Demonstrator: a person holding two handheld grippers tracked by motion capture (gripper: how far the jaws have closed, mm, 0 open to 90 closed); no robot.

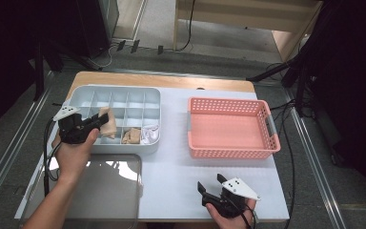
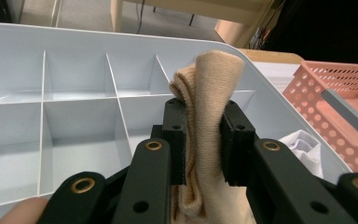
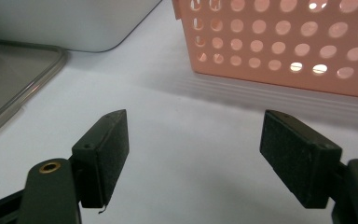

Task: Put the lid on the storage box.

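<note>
My left gripper (image 1: 96,122) (image 2: 204,140) is shut on a folded beige sock (image 2: 209,107) (image 1: 107,125), held over the pale grey divided organiser box (image 1: 119,93) (image 2: 74,70). The sock stands upright between the pads. Another beige sock (image 1: 132,136) and a white one (image 1: 150,133) (image 2: 303,144) lie in the box's front compartments. My right gripper (image 1: 211,185) (image 3: 193,154) rests low near the table's front edge, jaws wide open with nothing between them, pointing toward the pink perforated basket (image 1: 229,128) (image 3: 279,42).
The basket holds nothing and stands right of the box. A clear plastic lid (image 1: 107,188) (image 3: 14,79) lies on the table in front of the box. White table cover (image 1: 171,167) spreads between the lid and the basket. Cables trail off both sides.
</note>
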